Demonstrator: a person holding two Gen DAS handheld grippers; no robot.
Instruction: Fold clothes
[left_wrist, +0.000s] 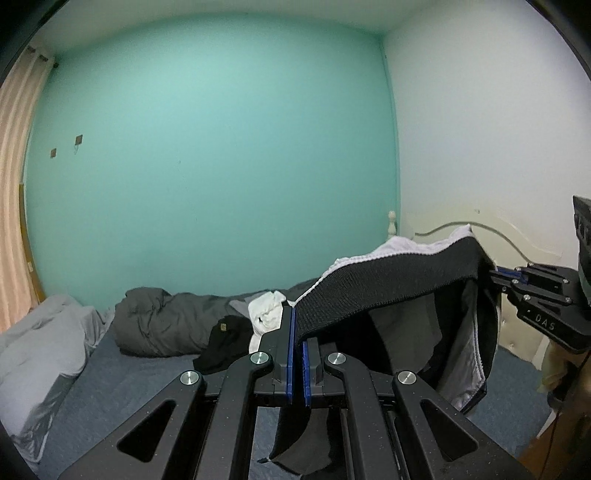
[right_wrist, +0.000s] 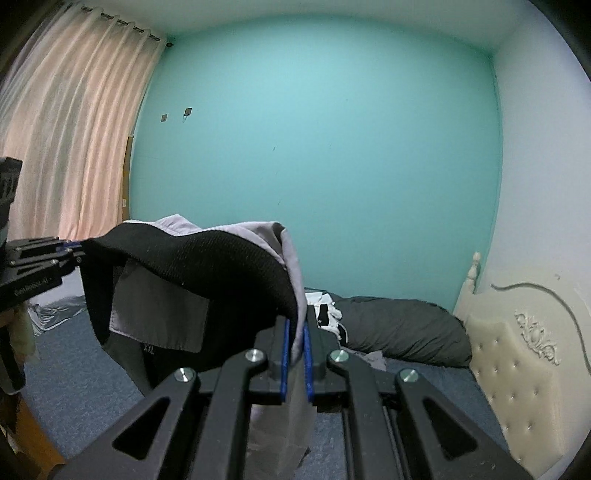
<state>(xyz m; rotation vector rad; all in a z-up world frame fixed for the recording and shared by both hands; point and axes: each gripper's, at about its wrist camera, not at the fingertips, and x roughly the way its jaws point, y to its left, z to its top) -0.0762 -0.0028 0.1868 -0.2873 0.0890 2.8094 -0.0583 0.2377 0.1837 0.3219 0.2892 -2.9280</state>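
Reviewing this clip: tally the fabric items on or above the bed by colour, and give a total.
Black: 2 – black ribbed-waistband garment held up by both grippers, left gripper and right gripper; small crumpled black cloth on the bed.
White: 1 – crumpled white cloth.
Dark grey: 1 – rumpled dark grey duvet.
Light grey: 1 – bunched light grey bedding.
Total: 5

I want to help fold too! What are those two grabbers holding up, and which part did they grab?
Both hold one dark garment by its black ribbed waistband: the left gripper pinches one end, the right gripper the other.
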